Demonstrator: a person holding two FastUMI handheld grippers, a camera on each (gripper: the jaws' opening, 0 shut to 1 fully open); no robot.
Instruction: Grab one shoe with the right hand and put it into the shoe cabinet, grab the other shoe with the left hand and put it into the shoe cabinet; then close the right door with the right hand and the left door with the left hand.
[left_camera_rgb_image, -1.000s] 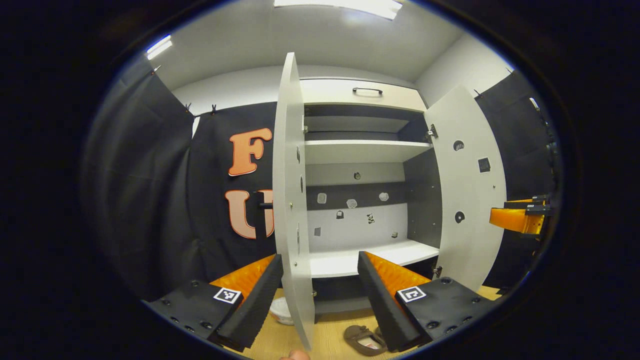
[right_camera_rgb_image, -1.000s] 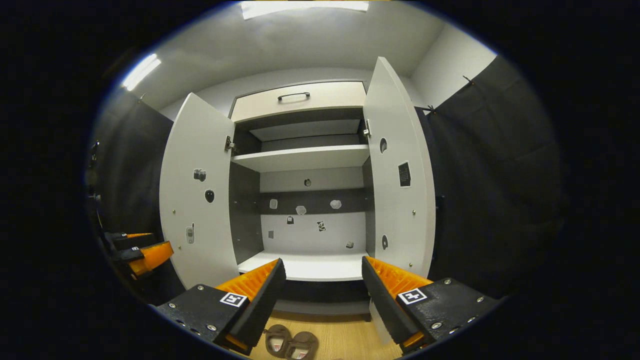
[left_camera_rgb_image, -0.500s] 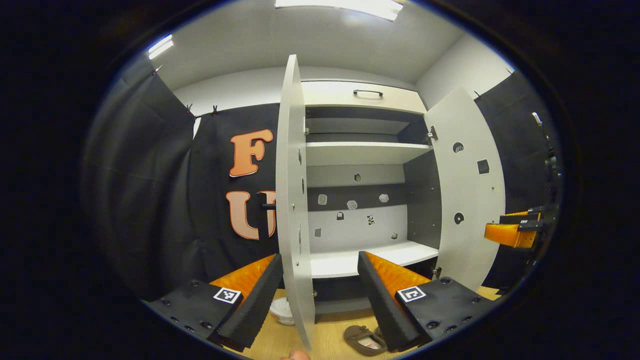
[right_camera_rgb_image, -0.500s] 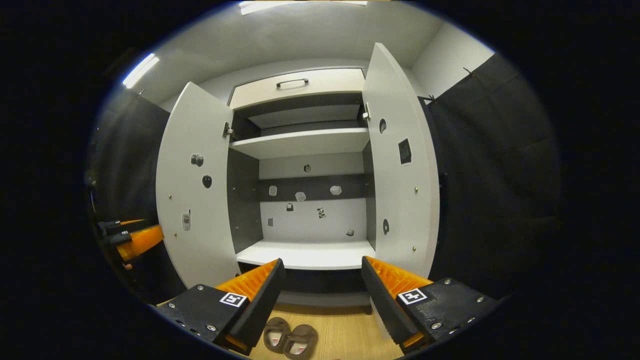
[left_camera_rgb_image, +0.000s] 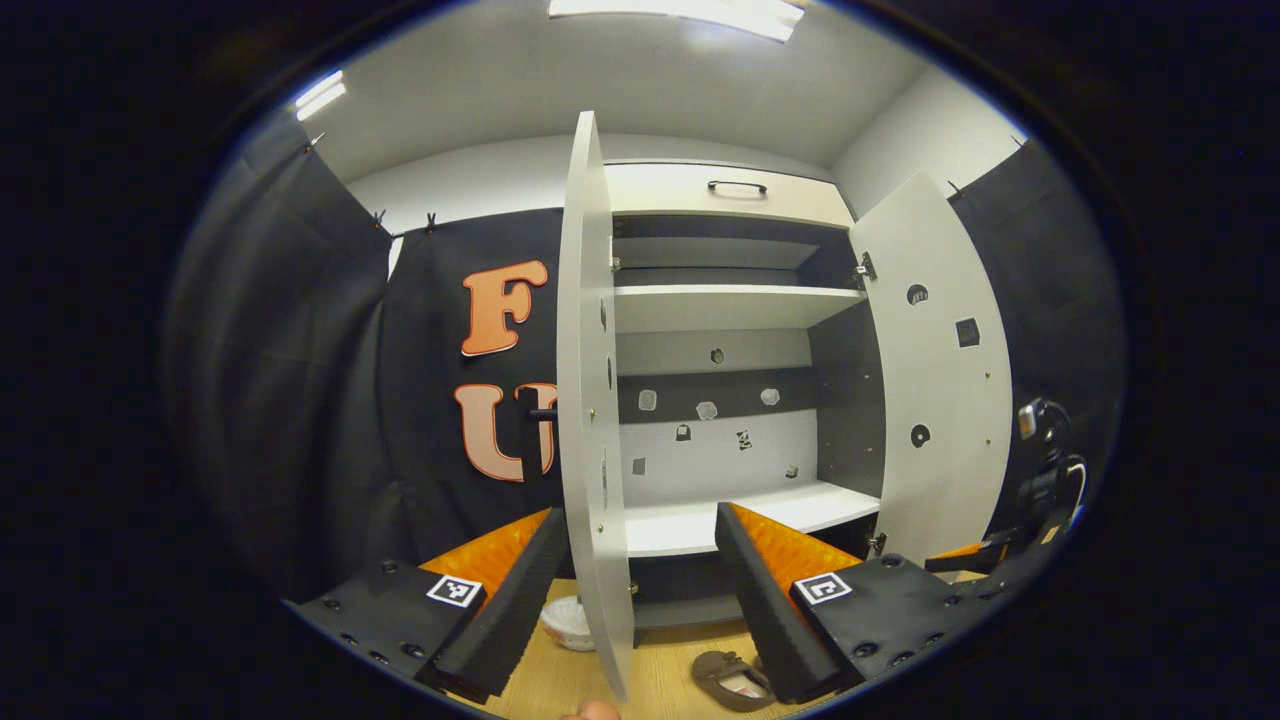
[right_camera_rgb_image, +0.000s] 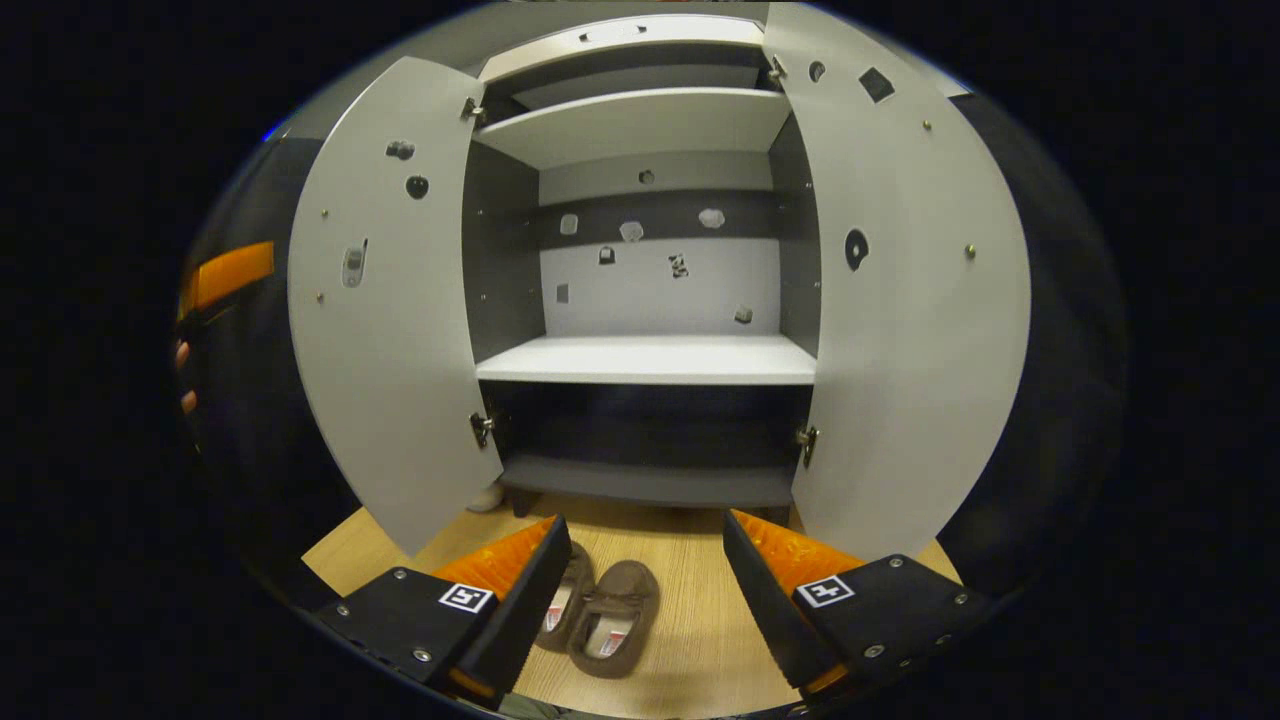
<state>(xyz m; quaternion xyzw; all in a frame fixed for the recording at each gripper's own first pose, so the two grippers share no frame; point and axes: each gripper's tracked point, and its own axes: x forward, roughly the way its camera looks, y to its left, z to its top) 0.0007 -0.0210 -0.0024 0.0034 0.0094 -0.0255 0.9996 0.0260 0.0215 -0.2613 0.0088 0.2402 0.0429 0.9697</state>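
two brown soft slippers with pale insoles, the left shoe (right_camera_rgb_image: 568, 598) and the right shoe (right_camera_rgb_image: 615, 618), lie side by side, touching, on the wooden floor before the tall white shoe cabinet (right_camera_rgb_image: 650, 360). its left door (right_camera_rgb_image: 385, 320) and right door (right_camera_rgb_image: 900, 330) stand wide open, shelves bare.
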